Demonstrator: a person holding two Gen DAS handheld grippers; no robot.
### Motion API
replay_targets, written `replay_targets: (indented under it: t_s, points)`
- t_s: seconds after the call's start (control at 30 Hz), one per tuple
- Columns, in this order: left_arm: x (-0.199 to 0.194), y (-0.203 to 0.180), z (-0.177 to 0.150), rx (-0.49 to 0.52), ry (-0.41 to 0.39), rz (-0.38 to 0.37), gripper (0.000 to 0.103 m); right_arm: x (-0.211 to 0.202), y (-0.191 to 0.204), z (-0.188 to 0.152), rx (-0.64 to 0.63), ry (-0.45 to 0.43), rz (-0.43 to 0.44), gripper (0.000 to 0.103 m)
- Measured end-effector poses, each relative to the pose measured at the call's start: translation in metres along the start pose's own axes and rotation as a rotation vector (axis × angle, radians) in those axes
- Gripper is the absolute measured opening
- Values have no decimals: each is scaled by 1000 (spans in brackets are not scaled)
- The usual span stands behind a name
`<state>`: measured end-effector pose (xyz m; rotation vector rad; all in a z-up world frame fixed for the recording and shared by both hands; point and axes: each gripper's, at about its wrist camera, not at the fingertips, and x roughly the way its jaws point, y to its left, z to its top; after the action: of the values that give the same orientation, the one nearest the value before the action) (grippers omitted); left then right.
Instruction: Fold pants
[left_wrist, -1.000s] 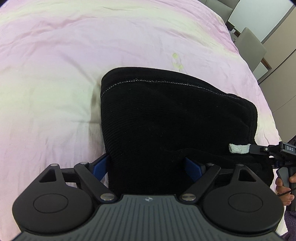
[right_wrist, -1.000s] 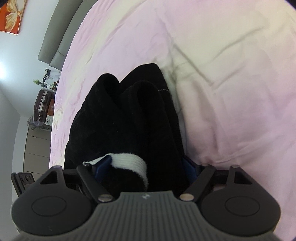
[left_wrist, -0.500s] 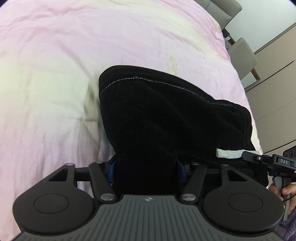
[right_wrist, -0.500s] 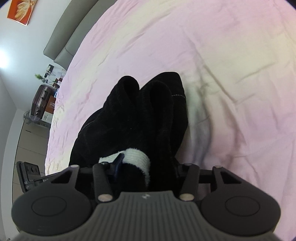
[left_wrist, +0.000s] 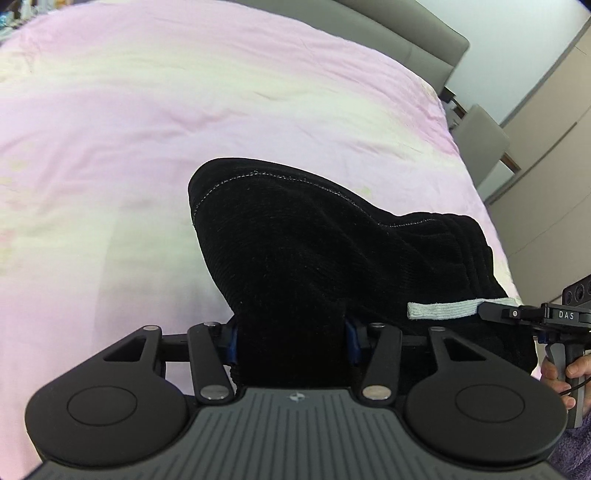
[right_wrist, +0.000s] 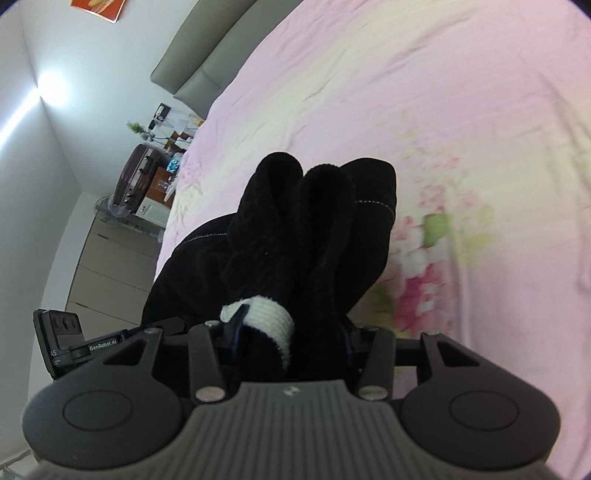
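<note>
Pants fill both claws: the left claw has just been closing and clamps a thick black fold, and the right claw has also just been closing and pinches the bunched cloth with its white cord. The bundle hangs above the pink bed, near its edge.

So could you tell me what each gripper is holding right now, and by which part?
Both hold the black pants. The left gripper pinches a bunched near edge; the right gripper clamps folded layers beside the white drawstring.
</note>
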<state>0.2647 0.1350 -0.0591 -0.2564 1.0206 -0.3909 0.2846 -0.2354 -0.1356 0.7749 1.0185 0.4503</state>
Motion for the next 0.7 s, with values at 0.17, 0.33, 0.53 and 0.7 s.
replay_targets:
  t_s: [0.17,0.33,0.53,0.7]
  points:
    - [-50,59,-2,-15,-36,91,57,75,55,-16,-24,46,73,43]
    - [-59,108,-12,-46,-67,159,57,143,83,-30,-28,92,98,43]
    - [-34,163,-35,-79,-28,151,57,184,71,-47,-97,127,14,43]
    - [-13,186,-55,-69,-21,171,59,202,57,-54,-125,149,-58,45]
